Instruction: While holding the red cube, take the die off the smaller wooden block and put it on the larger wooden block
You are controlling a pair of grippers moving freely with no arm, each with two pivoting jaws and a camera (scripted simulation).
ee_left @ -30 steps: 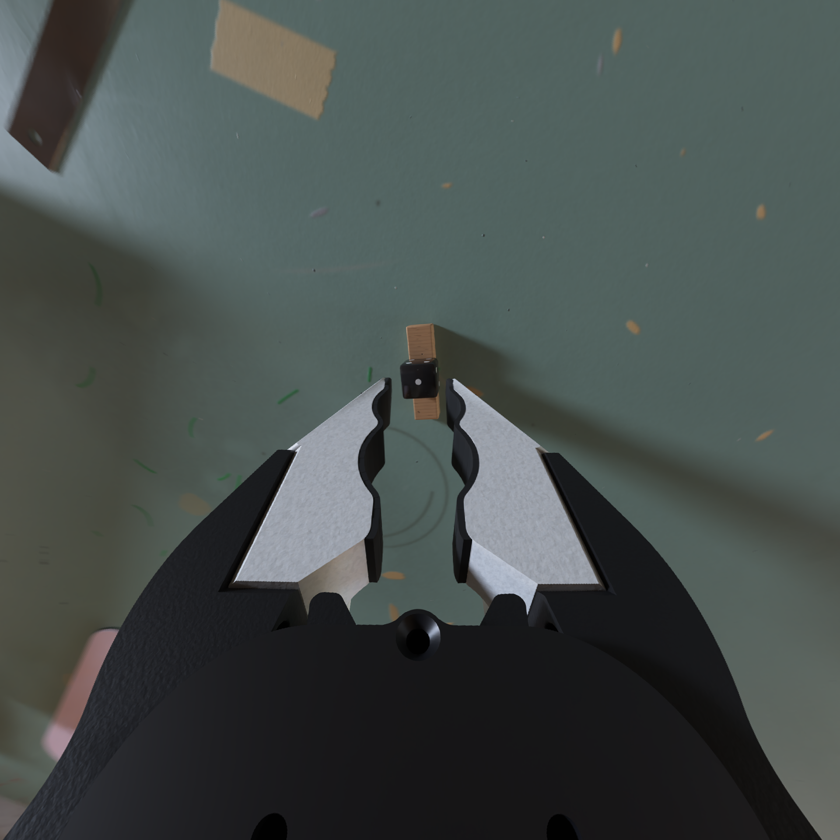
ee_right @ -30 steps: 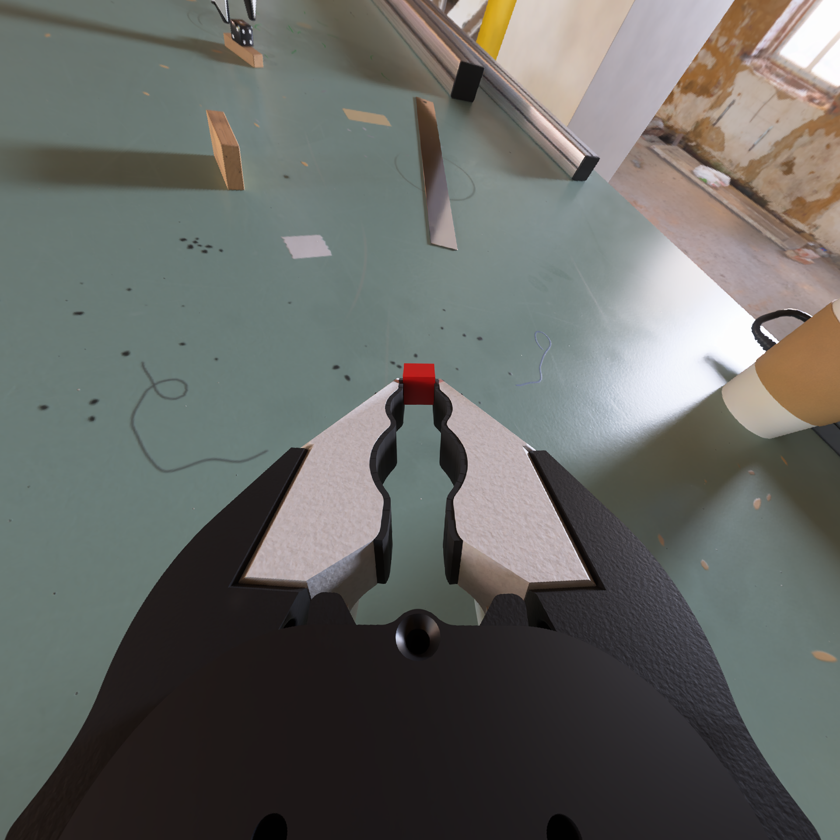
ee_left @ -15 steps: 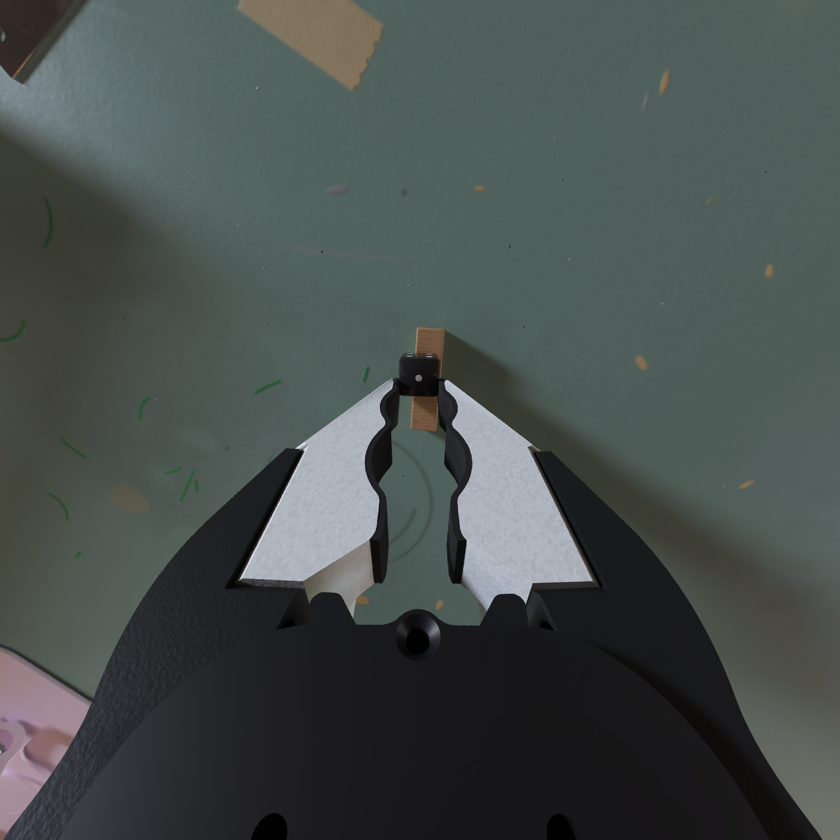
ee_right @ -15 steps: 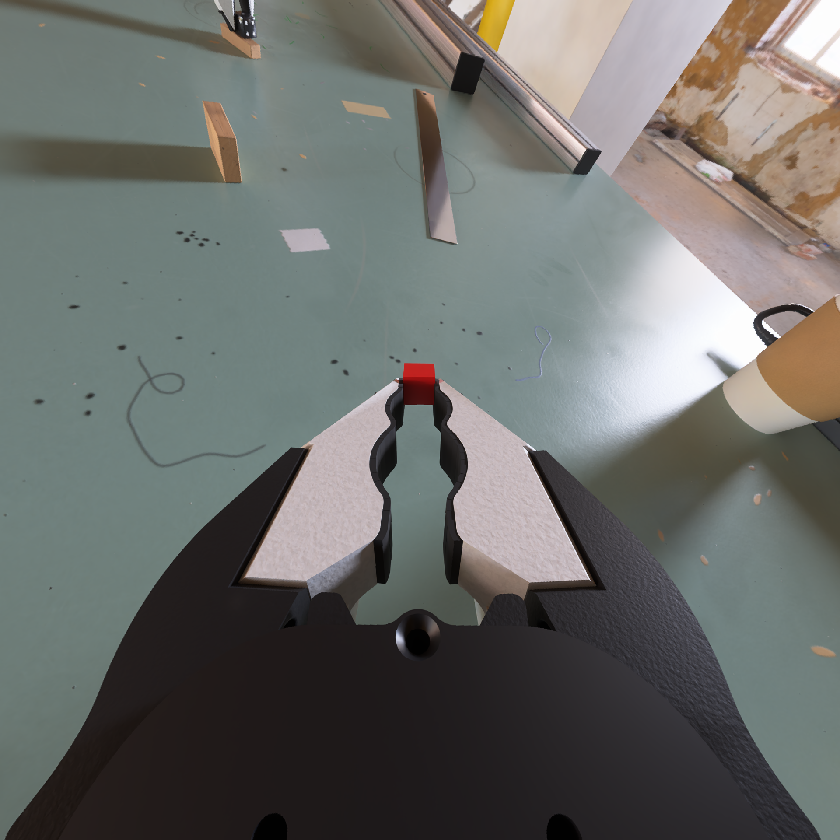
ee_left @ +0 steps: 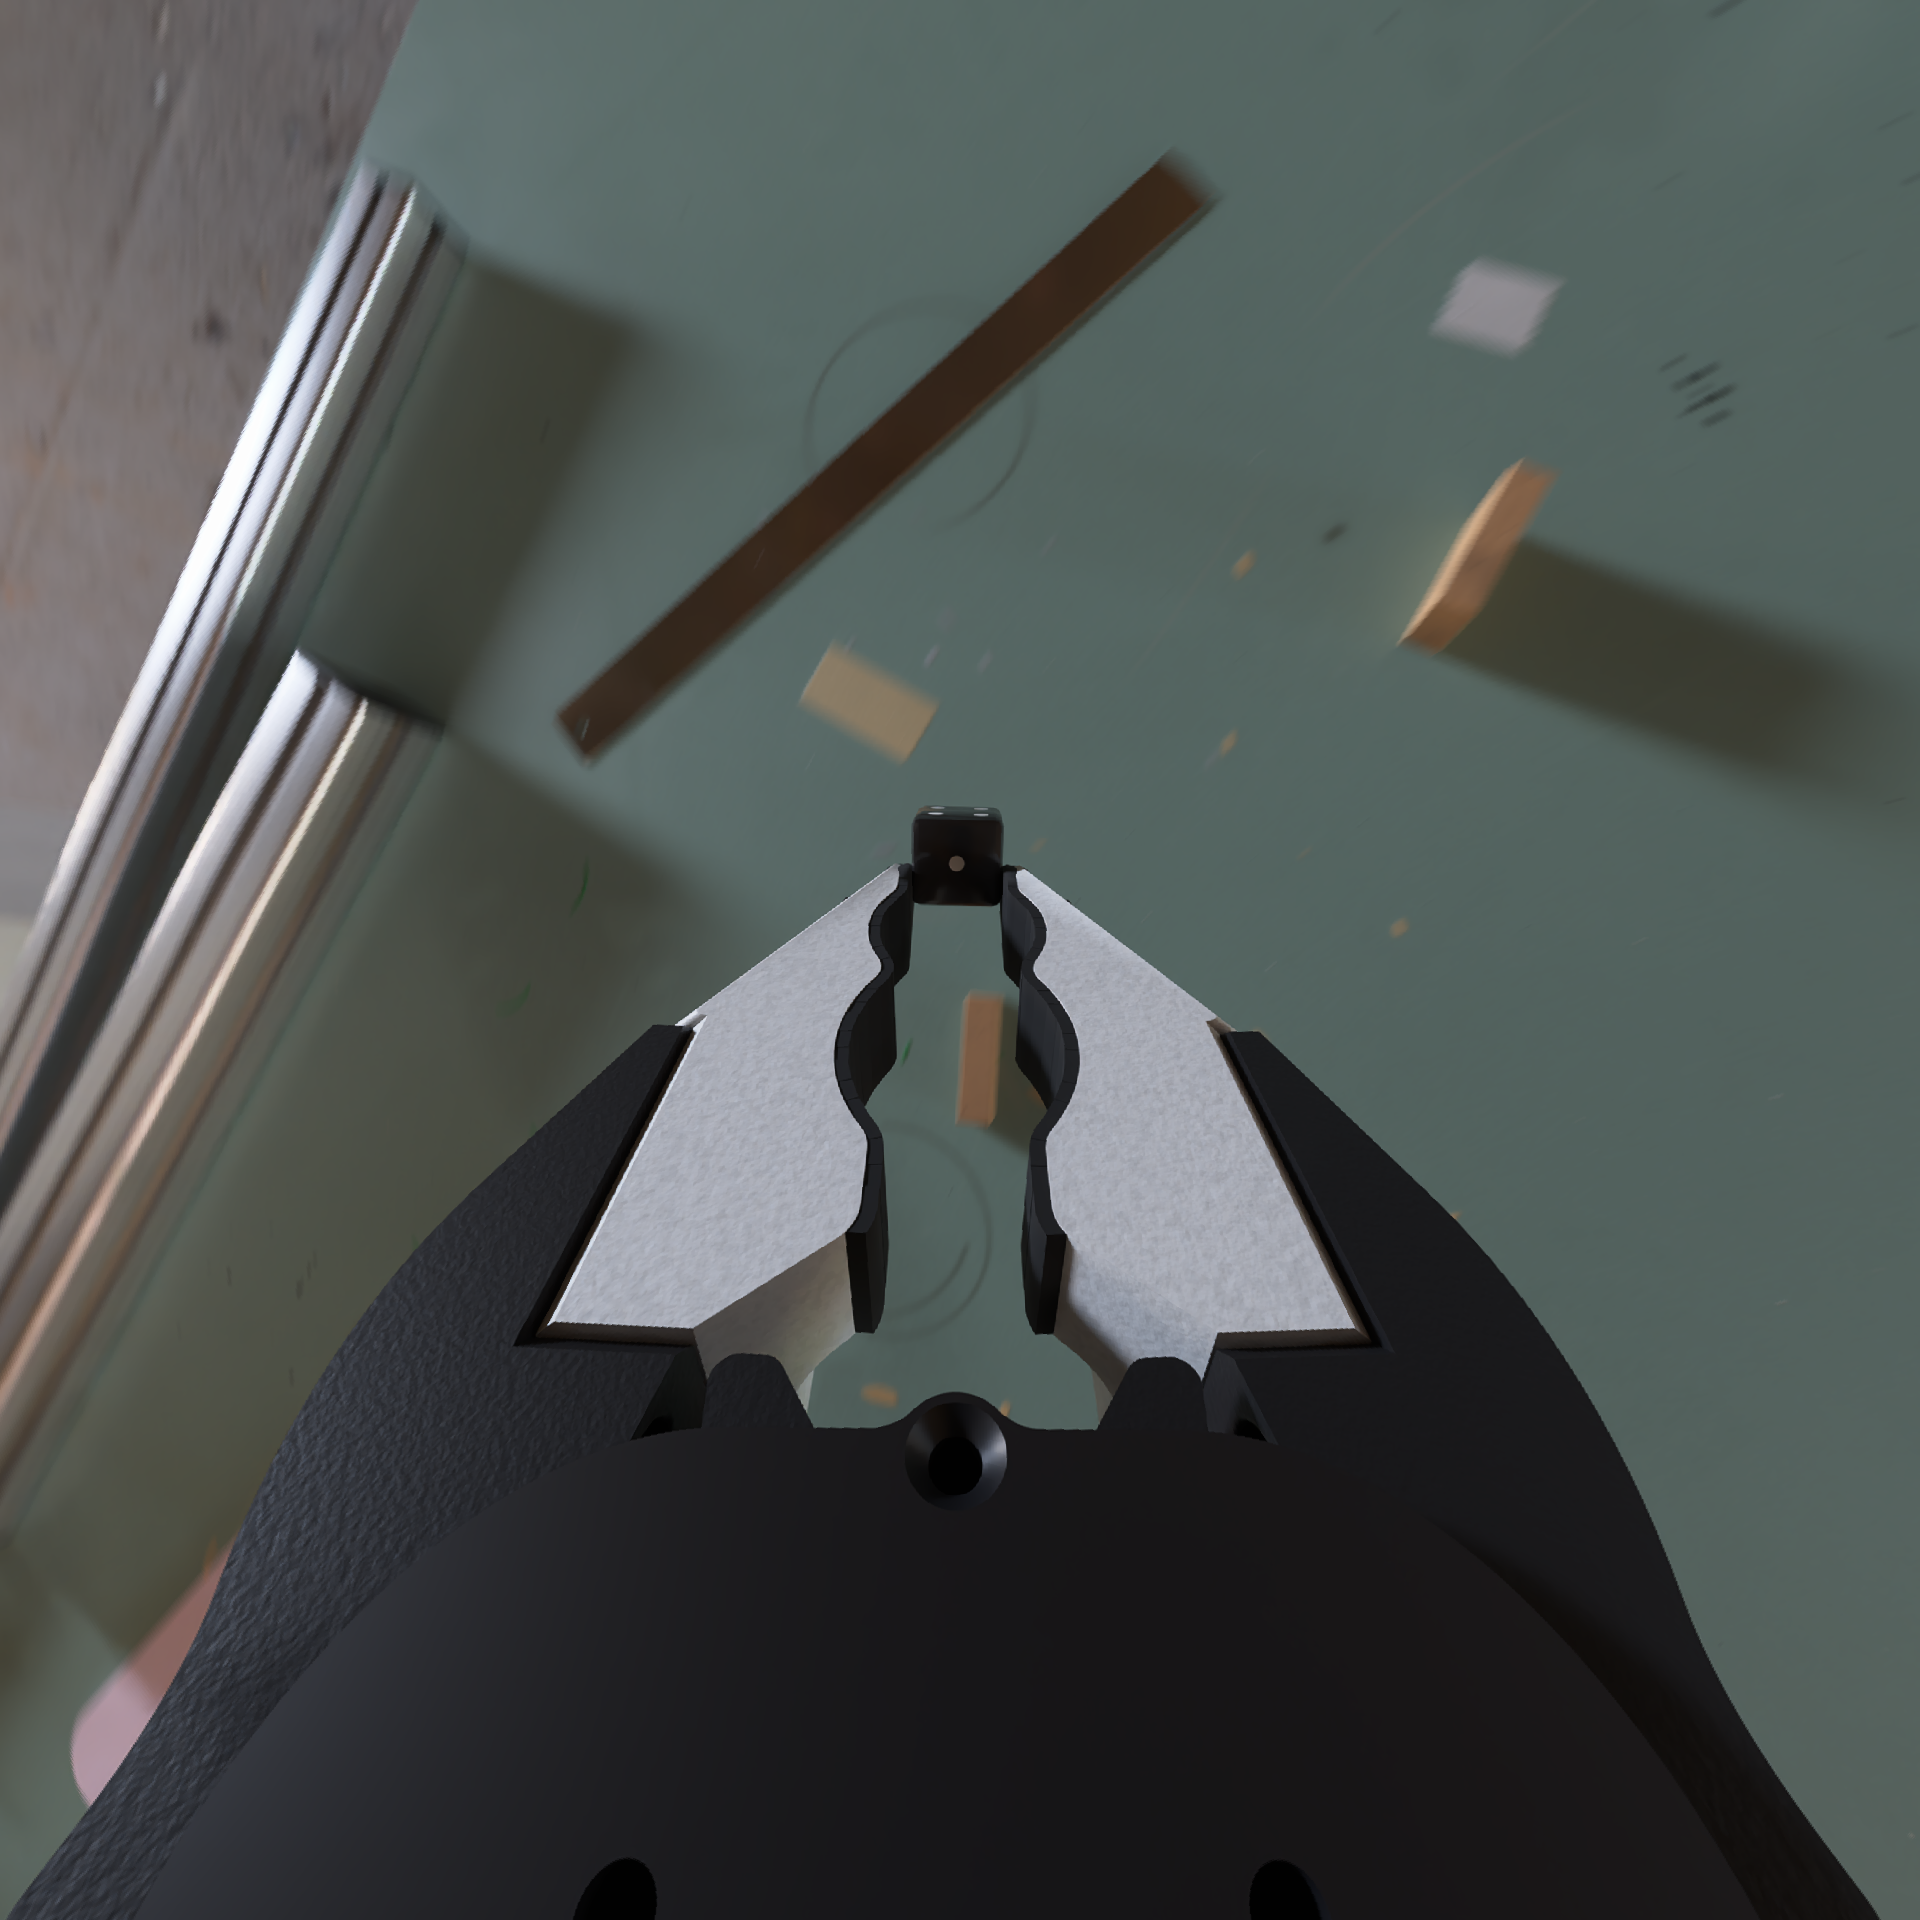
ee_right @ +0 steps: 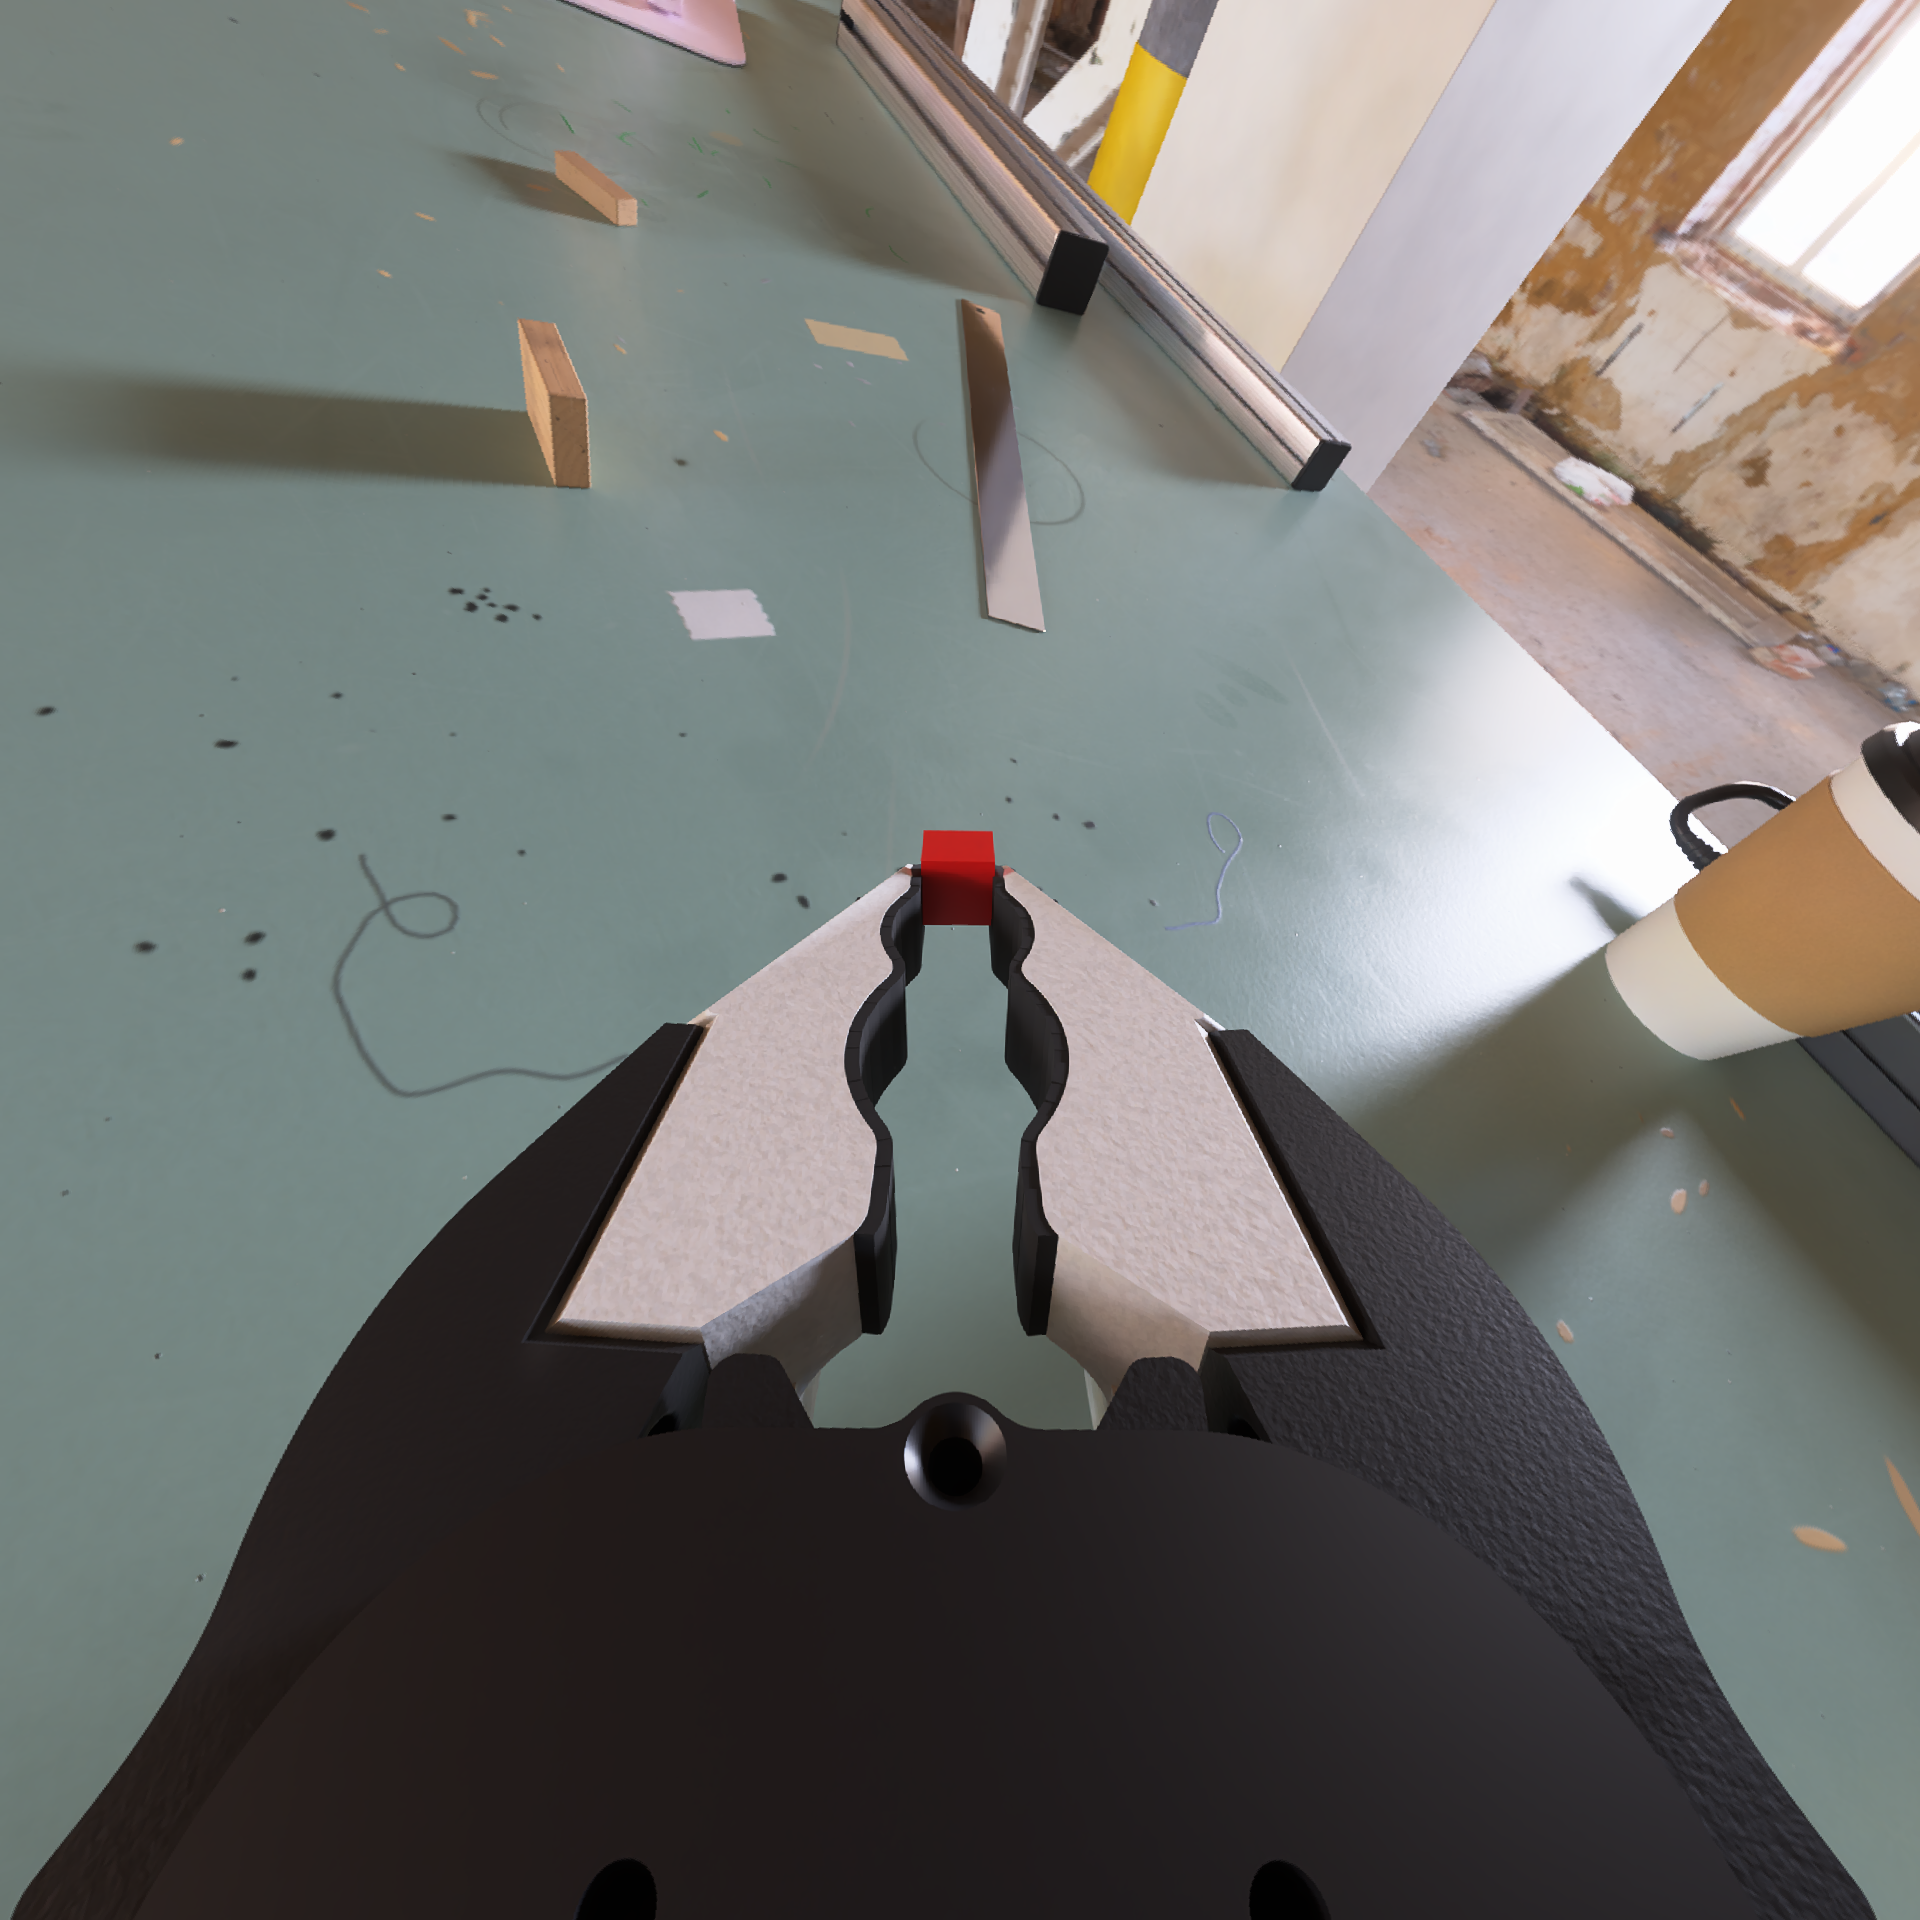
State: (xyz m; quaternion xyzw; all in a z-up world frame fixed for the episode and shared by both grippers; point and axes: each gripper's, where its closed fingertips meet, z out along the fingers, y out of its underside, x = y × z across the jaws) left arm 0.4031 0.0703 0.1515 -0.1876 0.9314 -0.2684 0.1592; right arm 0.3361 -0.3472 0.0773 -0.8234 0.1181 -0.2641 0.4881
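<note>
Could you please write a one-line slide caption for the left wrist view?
Left hand-held gripper grips the black die above the smaller wooden block.

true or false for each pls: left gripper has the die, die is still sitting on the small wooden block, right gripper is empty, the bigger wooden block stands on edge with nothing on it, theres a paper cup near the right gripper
1. The left gripper has the die. True: its fingertips are shut on the black die.
2. The die is sitting on the small wooden block. False: the die is lifted clear in the fingertips, and the block lies on the table below with nothing on it.
3. The right gripper is empty. False: it is shut on the red cube.
4. The bigger wooden block stands on edge with nothing on it. True.
5. A paper cup is near the right gripper. True: a brown and white cup shows at that view's right edge.
</note>
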